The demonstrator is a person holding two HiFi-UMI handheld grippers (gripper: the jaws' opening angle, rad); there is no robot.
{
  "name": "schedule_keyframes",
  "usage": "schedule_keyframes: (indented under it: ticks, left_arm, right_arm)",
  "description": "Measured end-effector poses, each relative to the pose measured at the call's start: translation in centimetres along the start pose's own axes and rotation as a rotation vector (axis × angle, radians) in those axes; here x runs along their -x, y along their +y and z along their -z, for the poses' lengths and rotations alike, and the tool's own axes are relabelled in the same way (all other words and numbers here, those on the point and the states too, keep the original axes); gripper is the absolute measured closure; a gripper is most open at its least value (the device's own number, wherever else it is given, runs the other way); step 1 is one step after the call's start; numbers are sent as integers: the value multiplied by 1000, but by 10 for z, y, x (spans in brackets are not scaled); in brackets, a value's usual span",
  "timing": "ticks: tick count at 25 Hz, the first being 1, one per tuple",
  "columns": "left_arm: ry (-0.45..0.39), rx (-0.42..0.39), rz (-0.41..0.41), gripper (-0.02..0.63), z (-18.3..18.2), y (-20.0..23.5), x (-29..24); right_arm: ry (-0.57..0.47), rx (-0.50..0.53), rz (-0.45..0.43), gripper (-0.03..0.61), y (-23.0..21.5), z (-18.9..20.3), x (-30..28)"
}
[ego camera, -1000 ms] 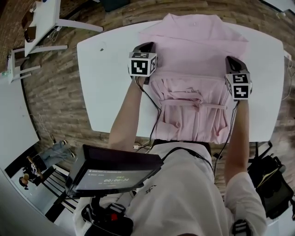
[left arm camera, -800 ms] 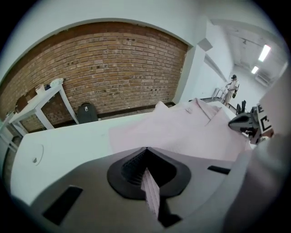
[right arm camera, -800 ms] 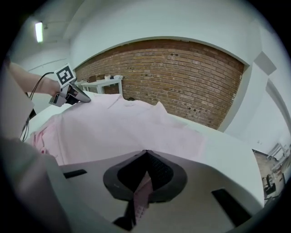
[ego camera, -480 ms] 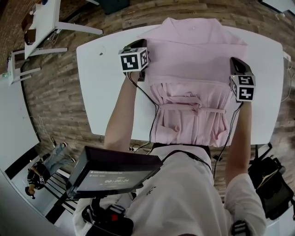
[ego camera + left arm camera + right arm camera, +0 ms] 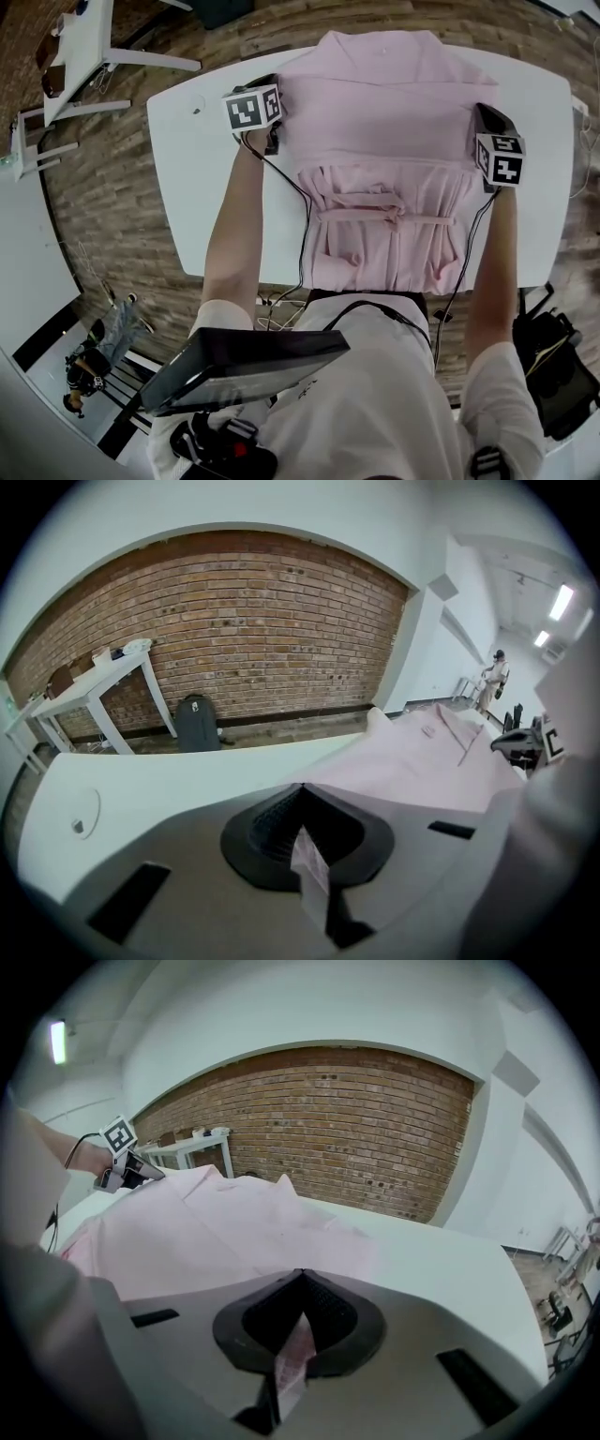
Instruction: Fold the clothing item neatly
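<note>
Currently, the pink garment (image 5: 389, 122) lies spread flat on the white table (image 5: 206, 187), collar end at the far edge and the skirt end draped over the near edge toward the person. A pink waist tie (image 5: 389, 217) crosses the gathered lower part. The left gripper (image 5: 269, 86) sits at the garment's left edge, near the shoulder; the right gripper (image 5: 486, 120) sits at the right edge, at about the same level. Left gripper view: the jaws are pressed together at their tips, with a thin fold of pink fabric (image 5: 309, 864) pinched between them; the rest of the cloth (image 5: 422, 761) runs off to the right across the table top (image 5: 169, 780). Right gripper view: the jaws likewise meet at their tips on a narrow strip of pink fabric (image 5: 295, 1349); the cloth (image 5: 206, 1232) extends left, and the opposite gripper's marker cube (image 5: 118, 1134) shows at its far side. Background: a brick wall (image 5: 244, 630), a dark backpack (image 5: 197, 724) against it, and a small white side table (image 5: 103, 682).
</note>
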State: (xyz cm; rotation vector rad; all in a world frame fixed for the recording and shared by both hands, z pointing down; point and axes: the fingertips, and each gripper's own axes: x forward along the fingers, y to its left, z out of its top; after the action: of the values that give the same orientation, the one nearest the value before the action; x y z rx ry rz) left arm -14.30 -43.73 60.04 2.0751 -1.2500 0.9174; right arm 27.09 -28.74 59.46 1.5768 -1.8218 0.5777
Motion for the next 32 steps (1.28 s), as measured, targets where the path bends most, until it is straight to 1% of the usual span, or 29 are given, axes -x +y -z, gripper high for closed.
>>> schedule_keyframes:
  ticks: [2, 3, 4, 6, 7, 9, 11, 13, 17, 19, 22, 26, 32]
  left_arm:
    - [-25, -20, -12, 611, -1, -2, 8]
    - [-46, -34, -11, 611, -1, -5, 16]
    - [-65, -44, 2, 611, 1, -12, 26]
    - [-81, -53, 72, 611, 14, -35, 48]
    - [-75, -53, 121, 611, 23, -51, 57]
    - [-43, -50, 210, 611, 45, -80, 69]
    - [-2, -48, 269, 611, 64, -100, 72]
    - [32, -48, 296, 611, 78, -108, 71]
    - [73, -70, 274, 612, 92, -102, 63]
    - [75, -83, 276, 611, 92, -99, 59]
    - [64, -95, 273, 611, 94, -102, 58]
    - [35, -73, 263, 611, 97, -104, 58]
    - [38, -58, 229, 611, 94, -100, 53]
  right_arm:
    - [-25, 23, -9, 575, 5, -6, 9]
    - [-43, 31, -30, 575, 12, -9, 17]
    - [-55, 34, -69, 575, 21, -10, 25]
    - [-48, 46, -176, 575, 47, -2, 42]
    - [-32, 65, -222, 575, 61, 5, 49]
    - [8, 116, -267, 575, 78, 20, 58]
    - [37, 155, -274, 575, 85, 28, 59]
    - [55, 181, -278, 575, 86, 29, 57]
    - [89, 199, -271, 575, 83, 34, 49]
    - [90, 187, -264, 575, 82, 34, 44]
    - [63, 154, -267, 575, 79, 37, 43]
    - [44, 89, -293, 575, 77, 43, 43]
    - [40, 57, -309, 575, 77, 39, 36]
